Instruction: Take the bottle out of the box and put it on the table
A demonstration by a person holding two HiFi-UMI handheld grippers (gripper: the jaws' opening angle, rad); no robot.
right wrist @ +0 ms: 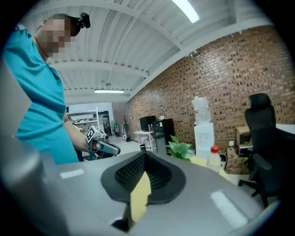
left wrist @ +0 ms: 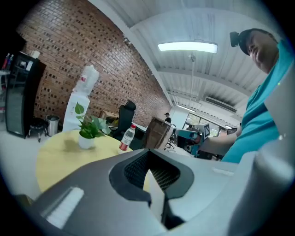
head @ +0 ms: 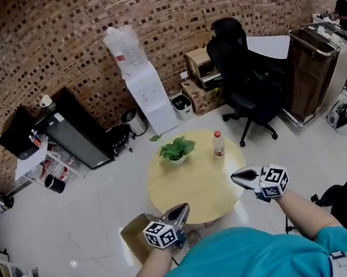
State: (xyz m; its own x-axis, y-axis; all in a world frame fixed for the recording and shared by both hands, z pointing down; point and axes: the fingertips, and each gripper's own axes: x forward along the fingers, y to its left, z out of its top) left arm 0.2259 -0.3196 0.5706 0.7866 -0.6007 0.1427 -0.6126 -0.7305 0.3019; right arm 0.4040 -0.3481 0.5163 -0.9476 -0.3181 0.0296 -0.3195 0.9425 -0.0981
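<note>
We hold our left claw (head: 184, 208) and right claw (head: 235, 177) closed and empty, at the edge of the round surface (head: 195, 185). The bottle (head: 218, 144) stands upright on it near a plant (head: 176, 149). It is likely light, slippery plastic, best gripped mid-body.

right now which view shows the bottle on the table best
The head view: the bottle stands whole on the table, beside the plant. The left gripper view shows it small; the right gripper view cuts off its base.
</note>
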